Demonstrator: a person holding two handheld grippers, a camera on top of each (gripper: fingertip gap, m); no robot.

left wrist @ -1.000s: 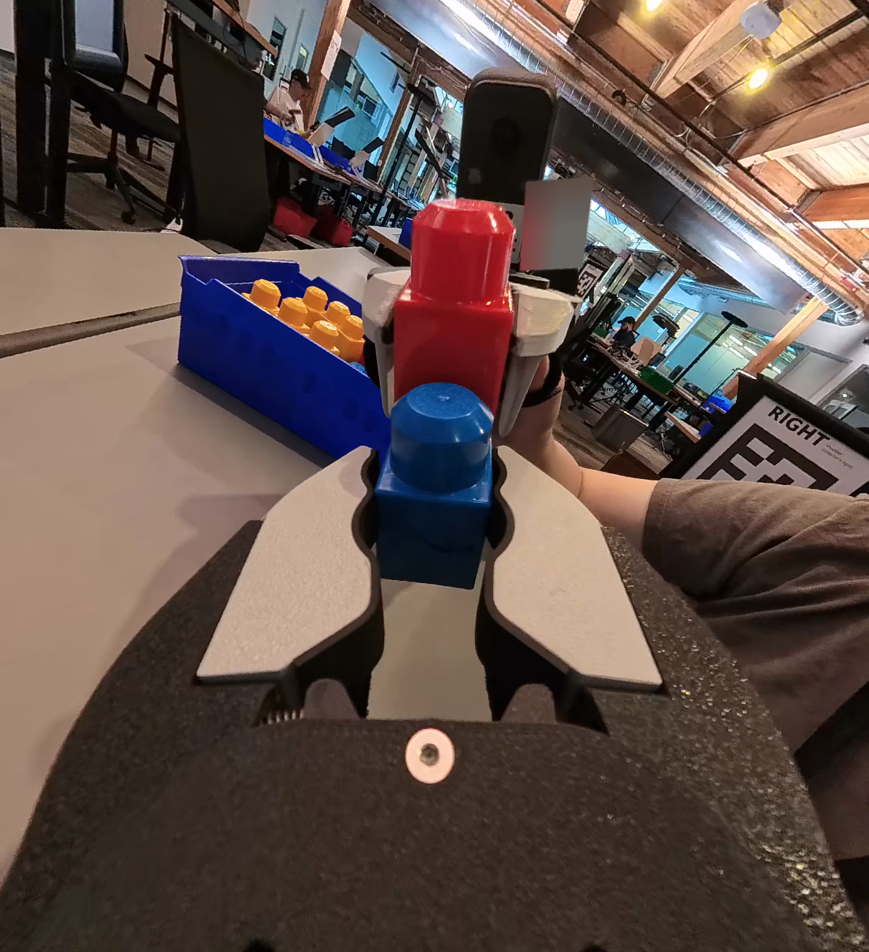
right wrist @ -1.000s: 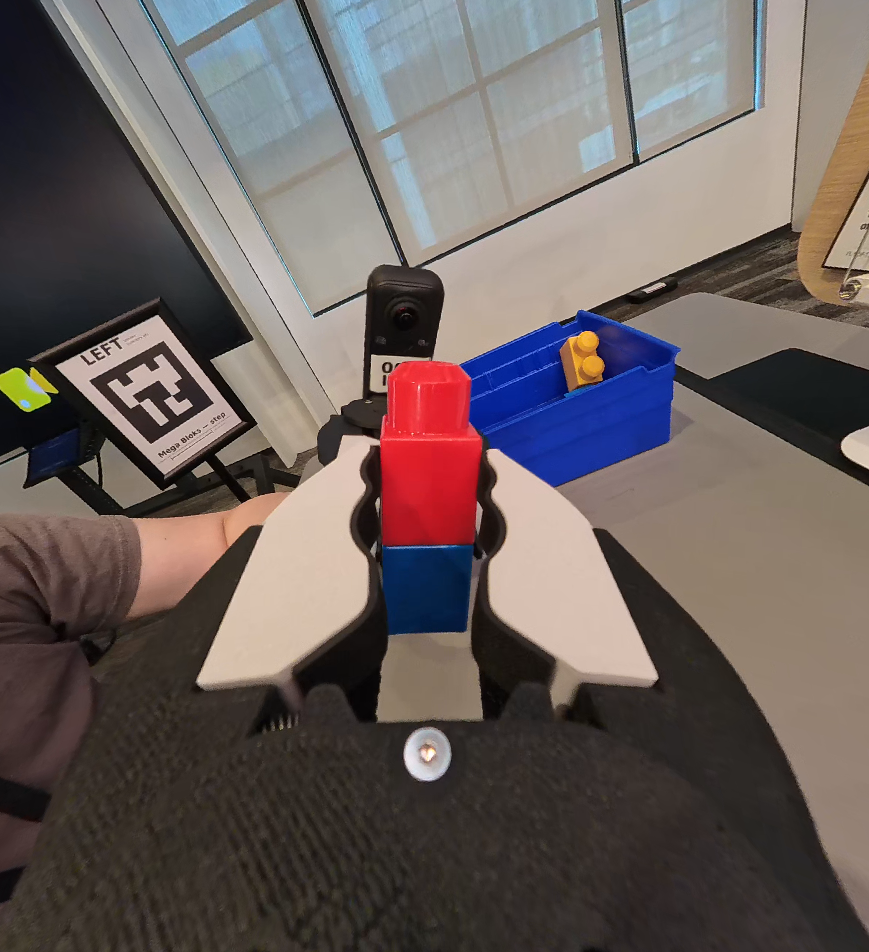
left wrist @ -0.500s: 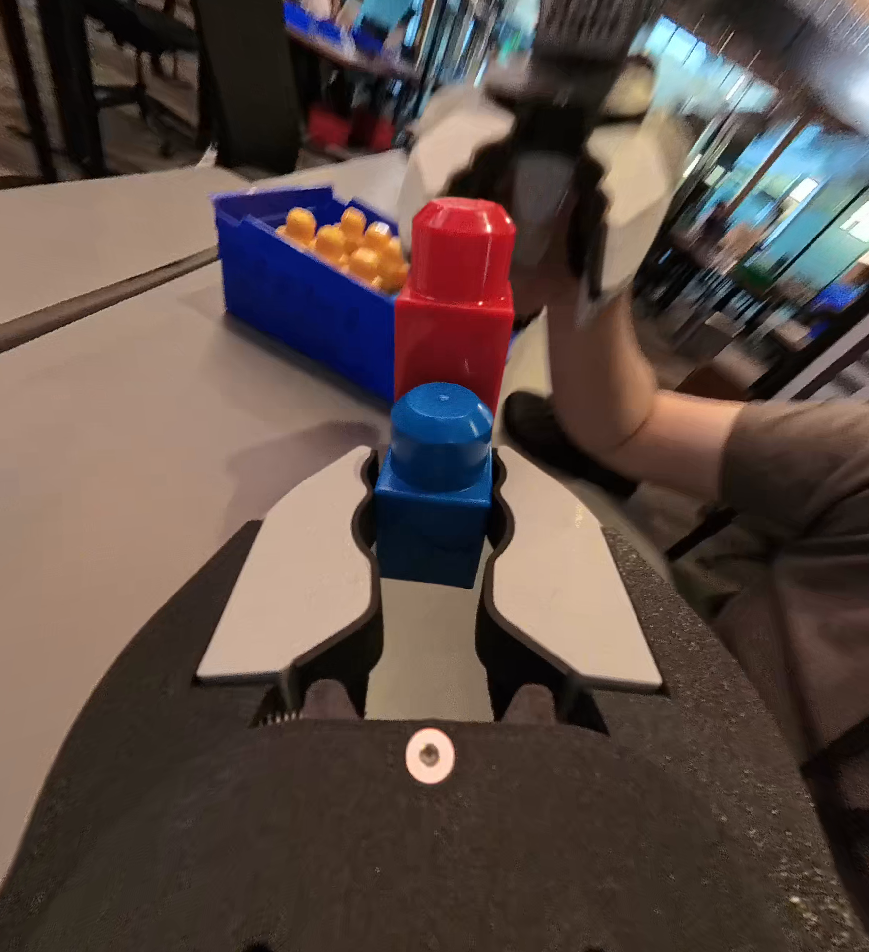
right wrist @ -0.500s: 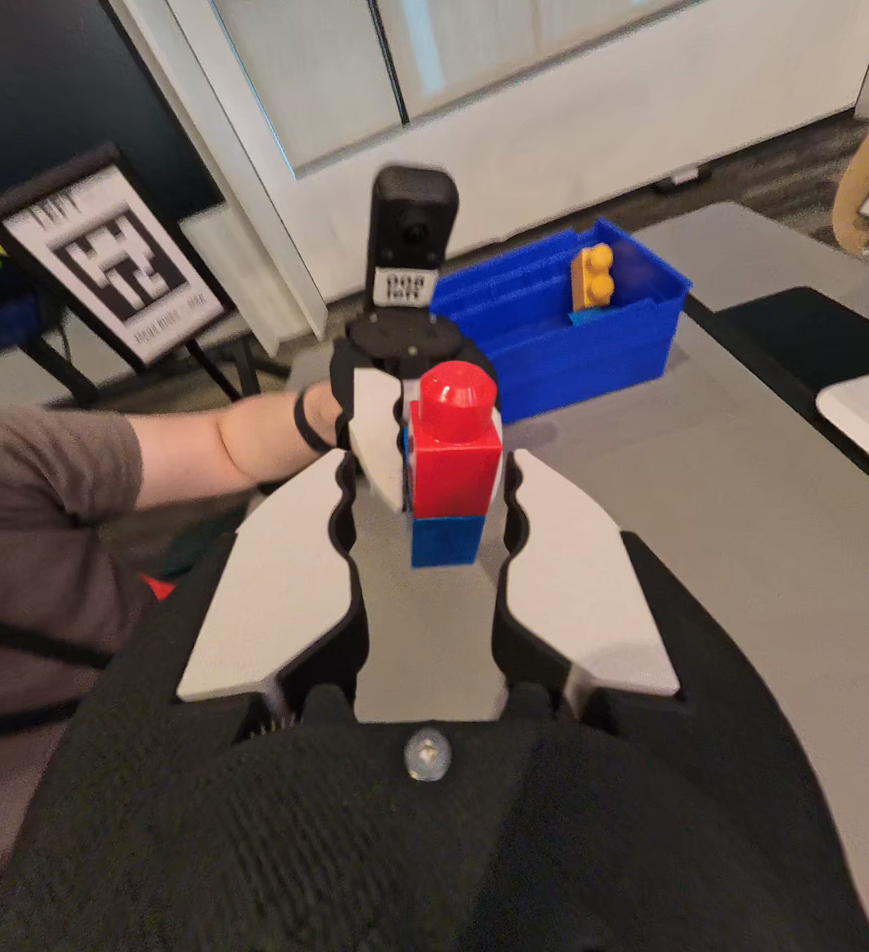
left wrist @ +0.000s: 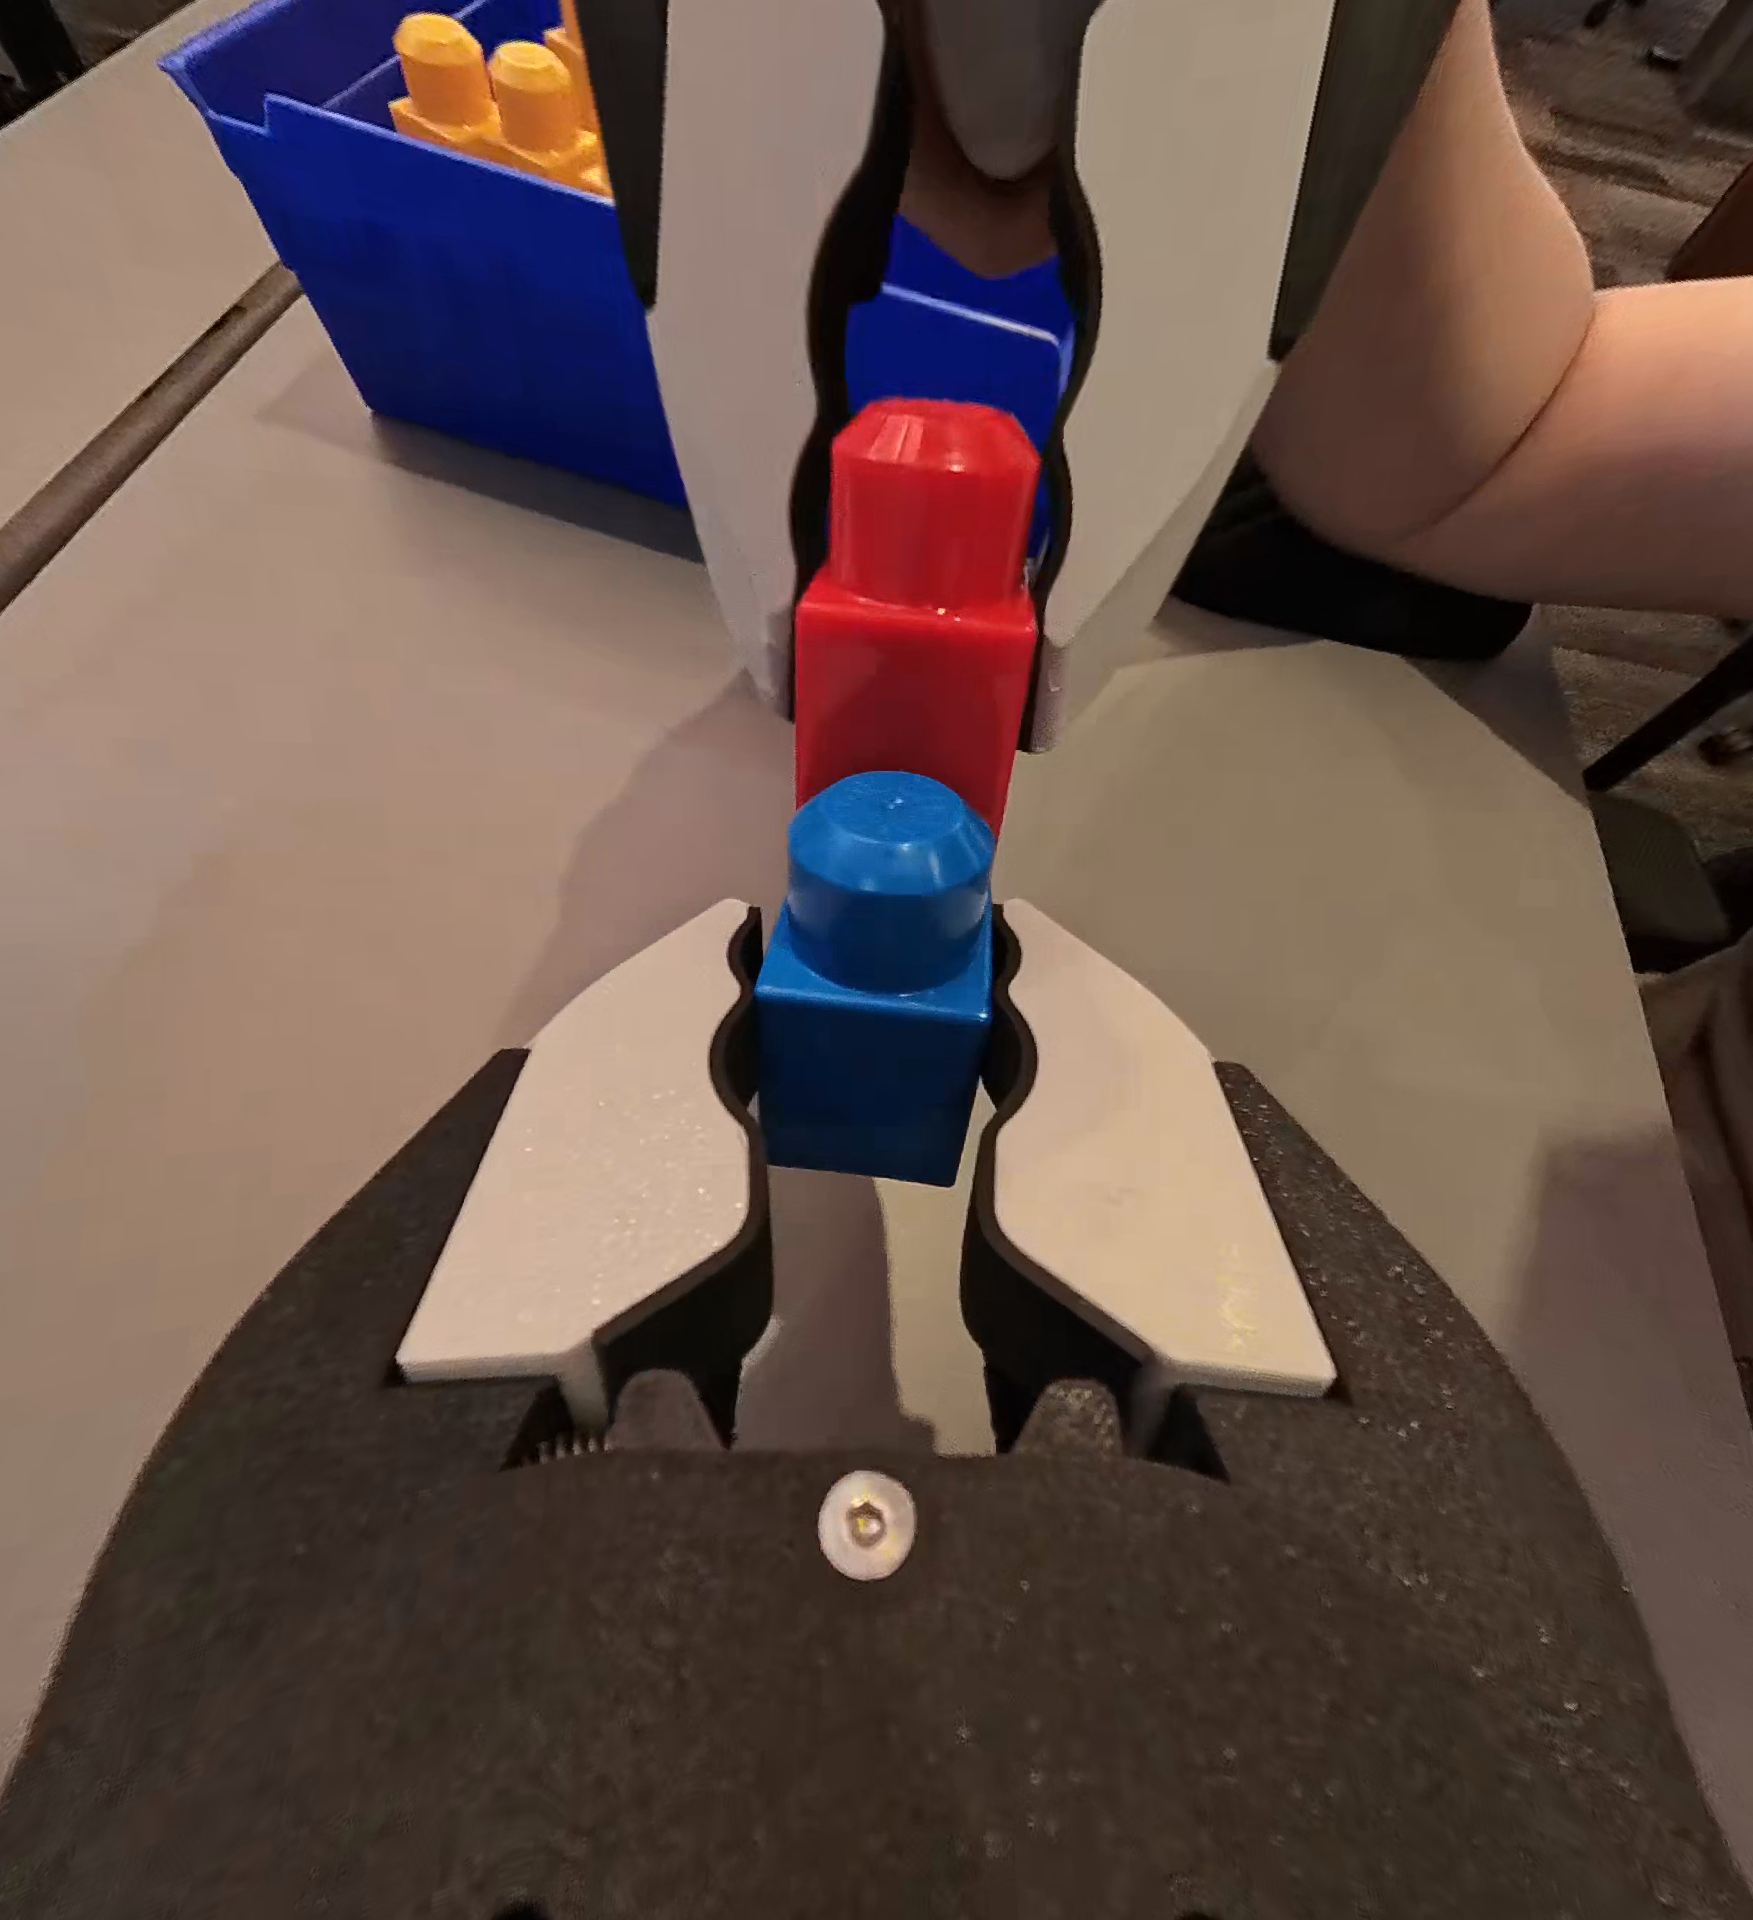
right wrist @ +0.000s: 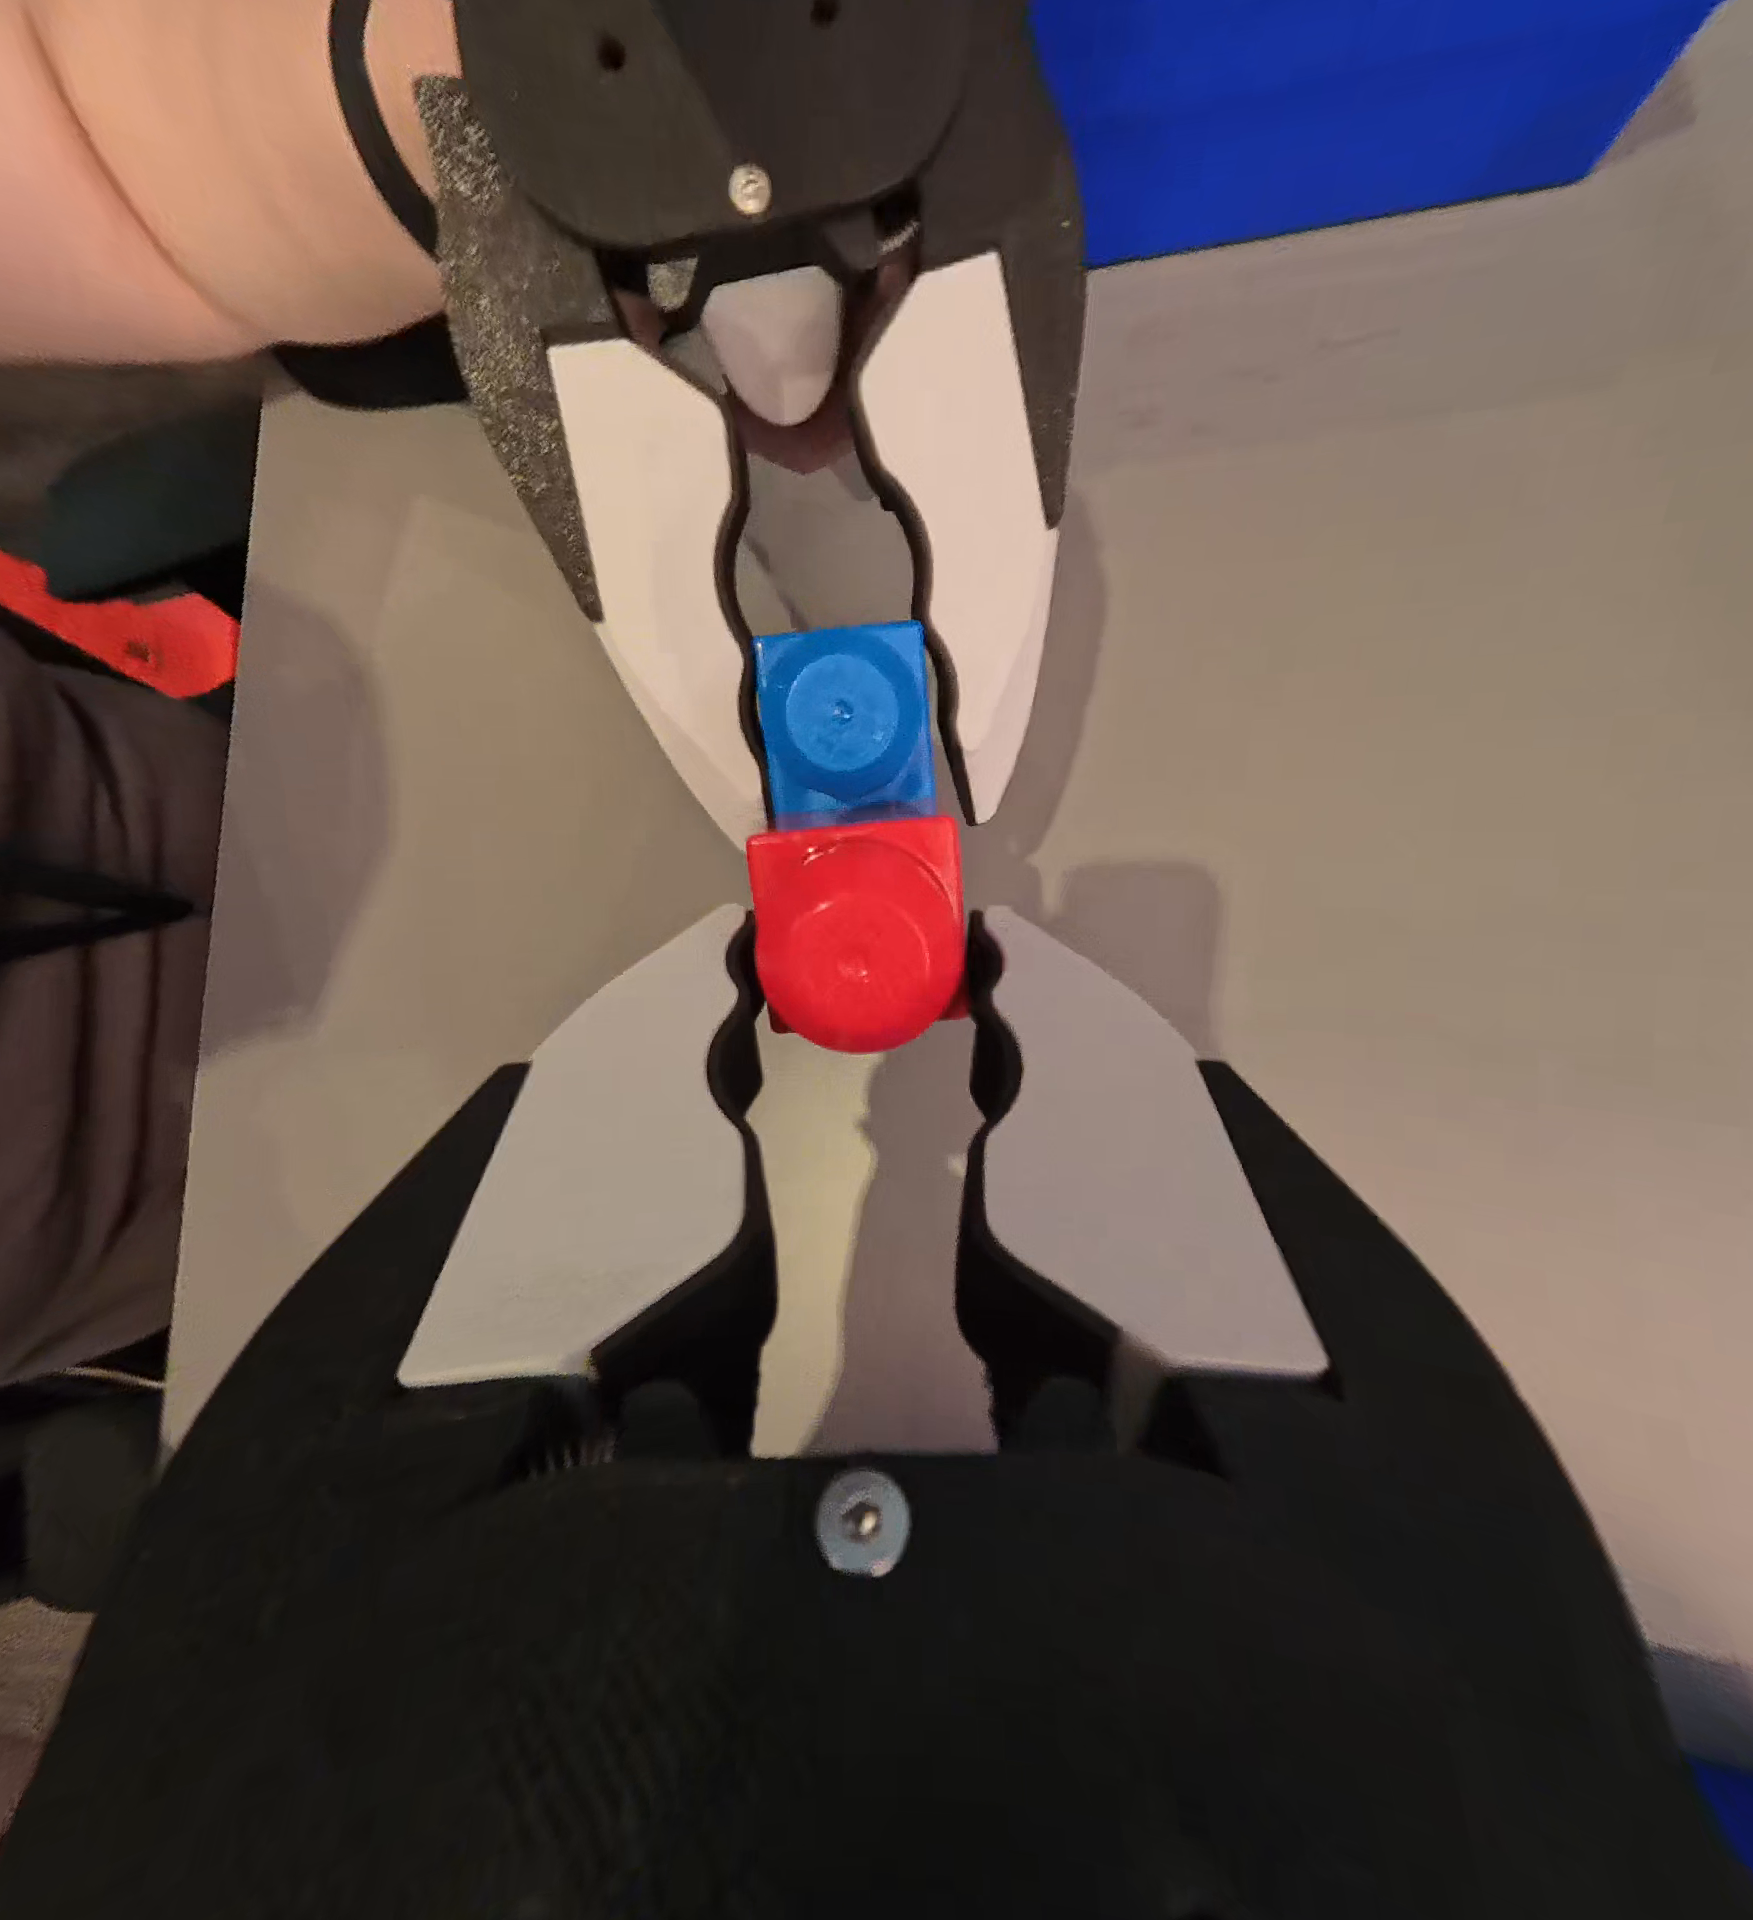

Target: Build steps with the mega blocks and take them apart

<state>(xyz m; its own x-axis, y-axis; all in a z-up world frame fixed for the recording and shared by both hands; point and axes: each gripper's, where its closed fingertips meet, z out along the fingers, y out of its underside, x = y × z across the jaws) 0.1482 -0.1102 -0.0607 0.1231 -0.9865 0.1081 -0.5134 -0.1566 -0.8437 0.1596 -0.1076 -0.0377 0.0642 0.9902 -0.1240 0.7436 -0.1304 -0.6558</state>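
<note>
A blue block (left wrist: 870, 1049) stands on the grey table (left wrist: 332, 831), and a red block (left wrist: 913, 665) is stacked on its far part. My left gripper (left wrist: 872, 935) is shut on the blue block low down. My right gripper (left wrist: 913, 696) comes down from above, its fingers pressed on both sides of the red block. In the right wrist view I look straight down: the right gripper (right wrist: 859, 935) is shut on the red block (right wrist: 856, 935), and beyond it the left gripper (right wrist: 846, 769) holds the blue block (right wrist: 841, 717).
A blue bin (left wrist: 498, 312) with orange blocks (left wrist: 498, 94) stands just behind the stack; it also shows in the right wrist view (right wrist: 1371, 104). The person's arm (left wrist: 1474, 364) reaches in from the right. The table edge (left wrist: 1578, 831) runs close on the right. Less than 4 cm separates the two grippers' tips.
My right gripper let go of the red block, rose, turned to point down, and closed on it again from above. My left gripper stayed shut on the blue block.
</note>
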